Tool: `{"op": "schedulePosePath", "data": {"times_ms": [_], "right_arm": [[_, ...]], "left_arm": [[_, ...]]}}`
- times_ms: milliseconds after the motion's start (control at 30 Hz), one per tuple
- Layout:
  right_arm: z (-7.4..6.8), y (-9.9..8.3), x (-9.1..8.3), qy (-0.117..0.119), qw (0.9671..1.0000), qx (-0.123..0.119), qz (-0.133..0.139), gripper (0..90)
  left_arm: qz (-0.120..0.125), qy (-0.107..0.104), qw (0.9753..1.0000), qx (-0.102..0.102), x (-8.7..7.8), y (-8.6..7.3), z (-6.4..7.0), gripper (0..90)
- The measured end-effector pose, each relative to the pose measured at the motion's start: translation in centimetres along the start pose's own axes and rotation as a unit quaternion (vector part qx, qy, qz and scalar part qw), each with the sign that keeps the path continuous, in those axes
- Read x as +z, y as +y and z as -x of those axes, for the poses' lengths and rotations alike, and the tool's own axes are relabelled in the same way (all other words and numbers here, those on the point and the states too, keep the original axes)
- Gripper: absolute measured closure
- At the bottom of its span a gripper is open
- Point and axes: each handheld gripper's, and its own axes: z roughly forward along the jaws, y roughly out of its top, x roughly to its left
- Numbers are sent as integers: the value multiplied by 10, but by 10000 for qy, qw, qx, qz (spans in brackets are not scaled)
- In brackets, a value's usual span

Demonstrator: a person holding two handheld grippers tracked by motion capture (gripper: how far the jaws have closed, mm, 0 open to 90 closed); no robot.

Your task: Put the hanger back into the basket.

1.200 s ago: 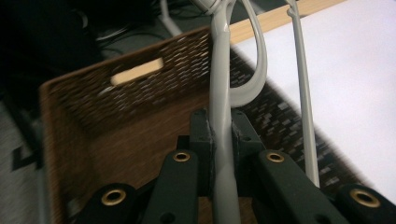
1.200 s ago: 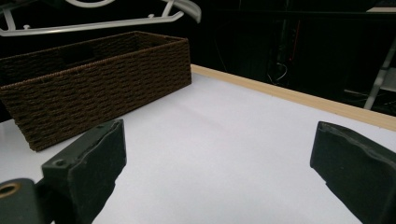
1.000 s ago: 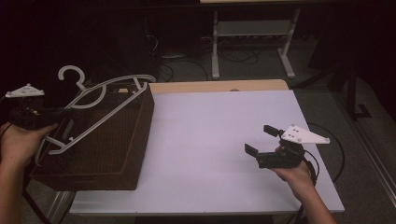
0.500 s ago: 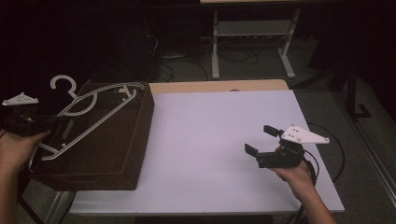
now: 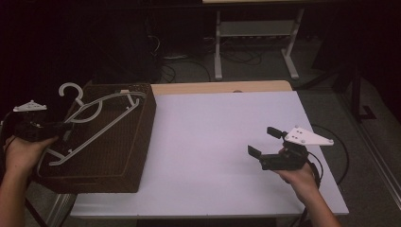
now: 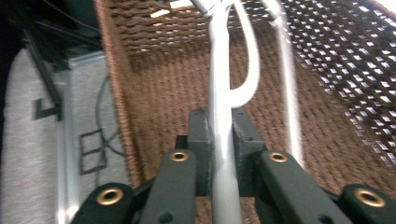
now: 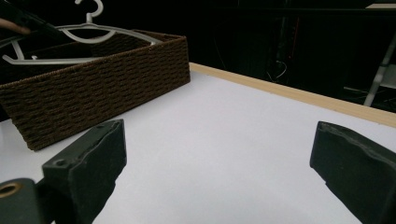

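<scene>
A white plastic hanger (image 5: 97, 120) hangs tilted over the brown woven basket (image 5: 127, 163) at the table's left. My left gripper (image 5: 59, 127) is shut on the hanger's shoulder bar; in the left gripper view the bar (image 6: 223, 140) runs between the two black jaws, above the basket's inside (image 6: 163, 93). My right gripper (image 5: 267, 142) rests low over the white table (image 5: 208, 132) at the right, open, with nothing between its jaws. In the right gripper view the basket (image 7: 98, 84) and hanger (image 7: 88, 30) lie far left.
The basket overhangs the table's left edge. A wooden strip (image 5: 222, 87) borders the table's far side. Behind it stand a metal frame (image 5: 255, 42) and cables on the dark floor. A cable (image 5: 326, 156) trails from the right gripper.
The left gripper has carried the hanger leftward and down toward the basket's inside. The right gripper has stayed where it was.
</scene>
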Motion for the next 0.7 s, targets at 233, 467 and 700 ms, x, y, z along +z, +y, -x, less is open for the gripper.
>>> {"op": "schedulePosePath", "data": {"times_ms": [233,467,700], "right_arm": [[0,0,0,0,10000,-7,23,31],[-1,2,-1,10,10000,27,14,31],[-2,8,-2,13,10000,-6,51,31]], "left_arm": [[286,-172,9994,-97,-3,4,3,460],[628,-545,9965,-106,-11,12,20,318],[1156,-925,9890,-55,-20,25,48,209]]}}
